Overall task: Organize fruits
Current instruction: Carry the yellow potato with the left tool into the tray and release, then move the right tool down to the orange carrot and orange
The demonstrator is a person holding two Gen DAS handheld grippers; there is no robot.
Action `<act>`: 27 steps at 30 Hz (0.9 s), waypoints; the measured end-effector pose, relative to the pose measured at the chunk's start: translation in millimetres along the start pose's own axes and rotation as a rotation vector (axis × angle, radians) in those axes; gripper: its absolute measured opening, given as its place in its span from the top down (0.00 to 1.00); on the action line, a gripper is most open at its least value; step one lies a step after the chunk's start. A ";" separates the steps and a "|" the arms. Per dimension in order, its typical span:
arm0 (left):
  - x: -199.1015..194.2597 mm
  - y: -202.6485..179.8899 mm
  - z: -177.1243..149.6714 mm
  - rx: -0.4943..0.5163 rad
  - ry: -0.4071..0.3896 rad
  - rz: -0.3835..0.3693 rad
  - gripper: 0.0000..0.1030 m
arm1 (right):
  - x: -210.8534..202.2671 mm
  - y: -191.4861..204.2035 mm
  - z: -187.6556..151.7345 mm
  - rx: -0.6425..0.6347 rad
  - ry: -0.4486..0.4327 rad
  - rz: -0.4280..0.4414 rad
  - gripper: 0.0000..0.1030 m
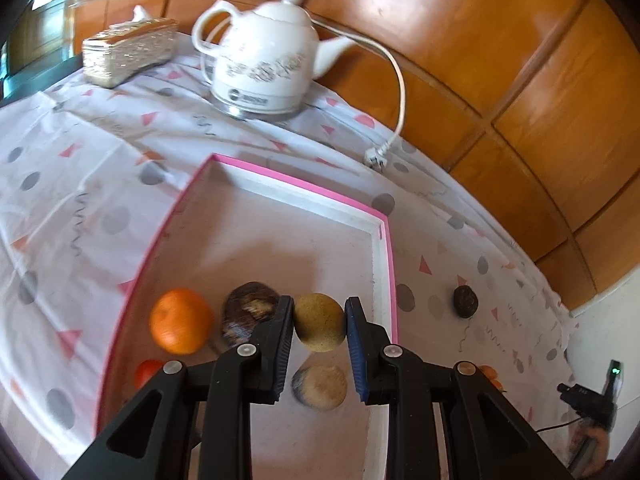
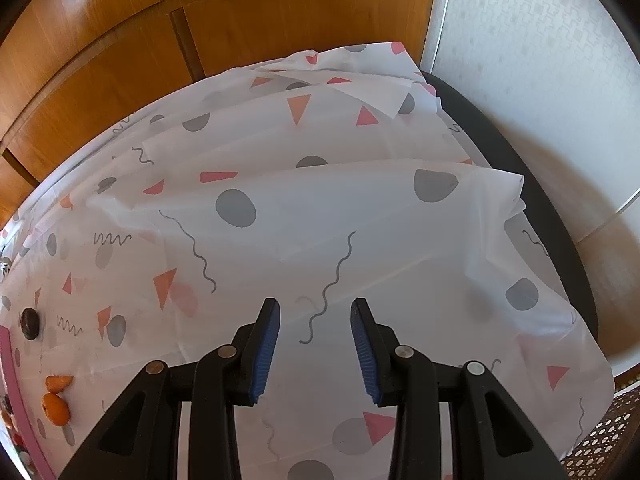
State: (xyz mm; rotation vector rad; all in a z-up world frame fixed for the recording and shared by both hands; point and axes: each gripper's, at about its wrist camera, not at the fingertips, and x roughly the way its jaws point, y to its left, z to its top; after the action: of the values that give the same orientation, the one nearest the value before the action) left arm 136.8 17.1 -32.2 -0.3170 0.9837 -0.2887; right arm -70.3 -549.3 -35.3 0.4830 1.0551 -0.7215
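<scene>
Patterned cloth covers the table; over the pink tray (image 1: 390, 280) my left gripper (image 1: 320, 322) clamps a tan fruit (image 1: 319, 322), right of the orange (image 1: 181, 321); my right gripper (image 2: 315, 338) hangs empty, jaws apart.

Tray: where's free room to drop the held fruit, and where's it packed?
Free: far half of the tray, from the back rim to the orange. Crowded: near end, around orange, brown fruit and the tan one in the left tongs.
</scene>
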 end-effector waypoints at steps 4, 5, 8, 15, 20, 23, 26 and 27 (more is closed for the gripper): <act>16.0 -8.6 0.3 0.024 0.018 0.024 0.75 | 0.6 0.4 -0.4 -0.004 0.002 0.001 0.64; 20.0 -11.1 0.6 0.035 0.020 0.034 0.75 | 0.6 0.3 -0.4 -0.005 0.002 0.001 0.64; 26.6 -13.7 -0.2 0.051 0.026 0.056 0.75 | 0.4 0.9 -0.6 -0.005 0.002 0.003 0.64; 24.6 -9.7 -7.3 0.043 0.029 0.088 0.67 | 0.2 1.7 -0.4 -0.007 0.002 0.004 0.64; 7.6 -8.9 -17.4 0.038 0.006 0.103 0.64 | -0.5 2.8 -0.1 -0.010 0.001 0.004 0.64; -5.6 -9.3 -29.6 0.052 -0.004 0.125 0.64 | -0.4 3.8 0.1 -0.013 0.001 0.006 0.64; -16.3 -5.2 -41.3 0.045 -0.006 0.135 0.64 | -0.7 4.7 -0.5 -0.018 0.000 0.006 0.64; -19.8 -4.5 -44.9 0.044 -0.010 0.141 0.64 | -1.1 4.7 -0.8 -0.019 -0.001 0.007 0.64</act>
State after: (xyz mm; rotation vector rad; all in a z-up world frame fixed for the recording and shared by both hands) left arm 87.9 14.7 -38.5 -0.2074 0.9830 -0.1802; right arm -67.7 -545.2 -34.6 0.4699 1.0582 -0.7054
